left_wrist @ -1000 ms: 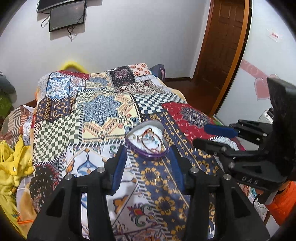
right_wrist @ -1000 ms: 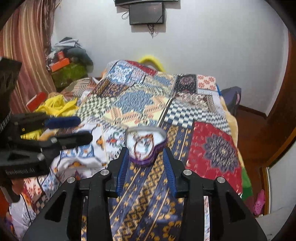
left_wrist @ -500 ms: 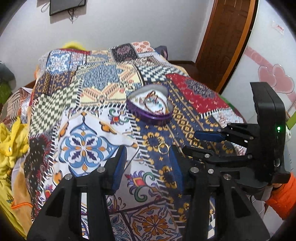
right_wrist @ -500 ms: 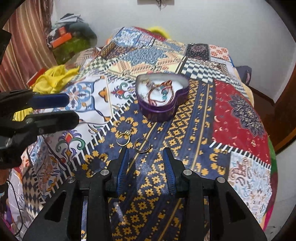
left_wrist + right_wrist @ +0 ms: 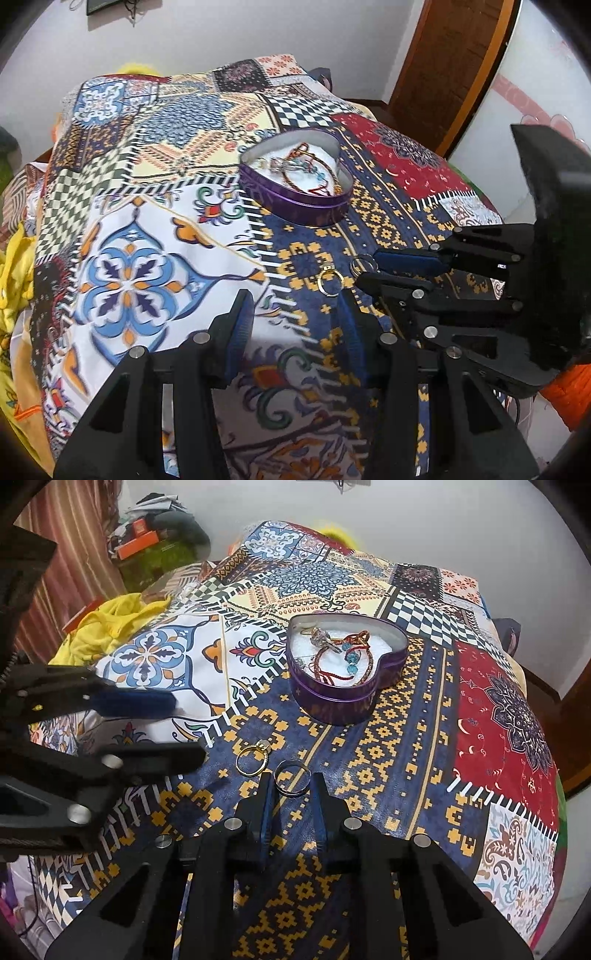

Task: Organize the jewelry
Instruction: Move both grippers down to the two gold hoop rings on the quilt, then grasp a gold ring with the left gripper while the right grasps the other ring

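Right tongs (image 5: 291, 786) parted around silver ring (image 5: 292, 777), left tongs (image 5: 295, 310) wide open, empty, near gold ring (image 5: 328, 283)

Silver ring (image 5: 364, 265) half hidden behind right tongs (image 5: 373, 267).

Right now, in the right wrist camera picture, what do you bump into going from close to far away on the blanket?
Right gripper → silver ring between its open fingers → gold ring, a little farther and to the left → purple heart tin with bracelets inside → checkered blanket patch.
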A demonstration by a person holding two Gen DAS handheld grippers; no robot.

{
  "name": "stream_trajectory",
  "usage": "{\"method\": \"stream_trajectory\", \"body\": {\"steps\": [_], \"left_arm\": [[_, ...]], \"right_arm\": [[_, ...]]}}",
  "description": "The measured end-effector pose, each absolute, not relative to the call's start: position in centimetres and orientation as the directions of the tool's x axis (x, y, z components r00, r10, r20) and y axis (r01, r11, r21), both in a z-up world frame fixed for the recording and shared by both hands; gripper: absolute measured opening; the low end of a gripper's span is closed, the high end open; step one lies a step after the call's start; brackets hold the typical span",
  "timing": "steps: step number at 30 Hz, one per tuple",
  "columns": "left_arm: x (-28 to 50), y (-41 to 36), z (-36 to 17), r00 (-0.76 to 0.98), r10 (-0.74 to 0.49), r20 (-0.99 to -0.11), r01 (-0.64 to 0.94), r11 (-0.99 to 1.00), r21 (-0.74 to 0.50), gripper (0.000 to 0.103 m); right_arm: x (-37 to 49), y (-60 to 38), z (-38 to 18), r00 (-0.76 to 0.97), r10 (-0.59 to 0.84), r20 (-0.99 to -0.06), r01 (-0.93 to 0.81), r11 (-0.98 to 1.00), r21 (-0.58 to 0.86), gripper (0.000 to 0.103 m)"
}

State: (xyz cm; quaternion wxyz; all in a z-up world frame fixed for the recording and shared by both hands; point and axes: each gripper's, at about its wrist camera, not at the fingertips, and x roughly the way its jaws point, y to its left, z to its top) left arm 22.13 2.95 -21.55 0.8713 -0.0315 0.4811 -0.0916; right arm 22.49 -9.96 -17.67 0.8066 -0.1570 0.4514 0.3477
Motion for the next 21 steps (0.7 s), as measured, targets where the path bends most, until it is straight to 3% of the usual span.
{"method": "stream_trajectory", "body": {"steps": [6,13,21], "left_arm": [[23.1,1.1,-22.6,0.497,-0.214,-0.841,0.17,0.974,-0.147,0.044],[23.9,0.0,-23.4,0.503,-0.202,-0.84,0.167,0.977,-0.135,0.018],[23.5,0.2,-22.9,0.514,-0.19,-0.836,0.158,0.979,-0.126,0.018]], "right_arm": [[23.0,-11.7,-16.9,0.382,0.432,-0.817,-0.668,0.74,0.079,0.018],[23.1,-13.1,-15.7,0.414,0.44,-0.797,-0.647,0.758,0.082,0.018],[22.9,-13.3,-14.7,0.432,0.459,-0.777,-0.647,0.758,0.087,0.018]]}}
